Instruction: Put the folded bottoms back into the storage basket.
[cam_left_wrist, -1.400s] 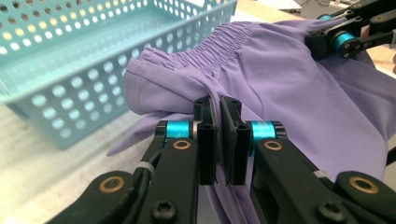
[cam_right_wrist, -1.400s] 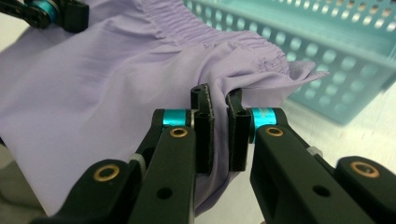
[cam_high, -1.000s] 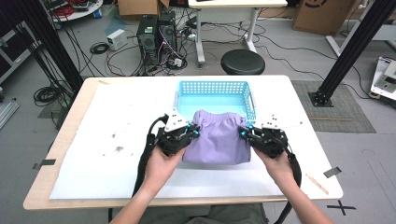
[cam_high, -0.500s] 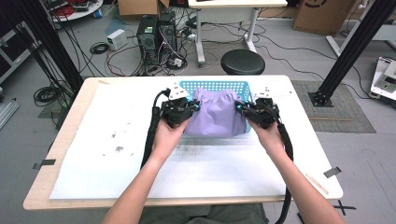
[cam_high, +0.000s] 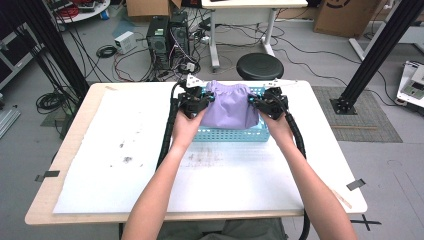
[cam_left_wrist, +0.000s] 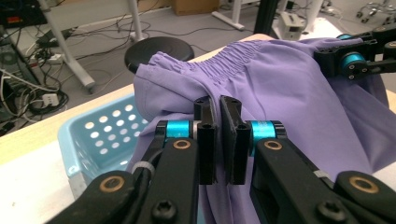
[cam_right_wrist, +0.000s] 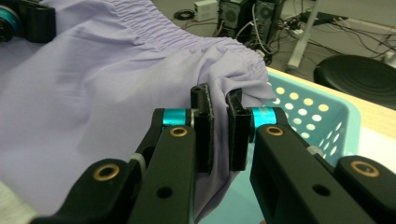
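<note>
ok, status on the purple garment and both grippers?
Left gripper and right gripper shut on purple garment. Garment held over blue basket. Nothing in the way.

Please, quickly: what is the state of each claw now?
Left claw: closed on the purple garment.
Right claw: closed on the same garment's other side.

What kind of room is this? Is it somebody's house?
Probably not a house. It looks like a lab or workshop: computer towers stand on the floor among tangled cables, and black metal frame posts stand around the table. A person holds purple cloth over a blue basket there.
</note>
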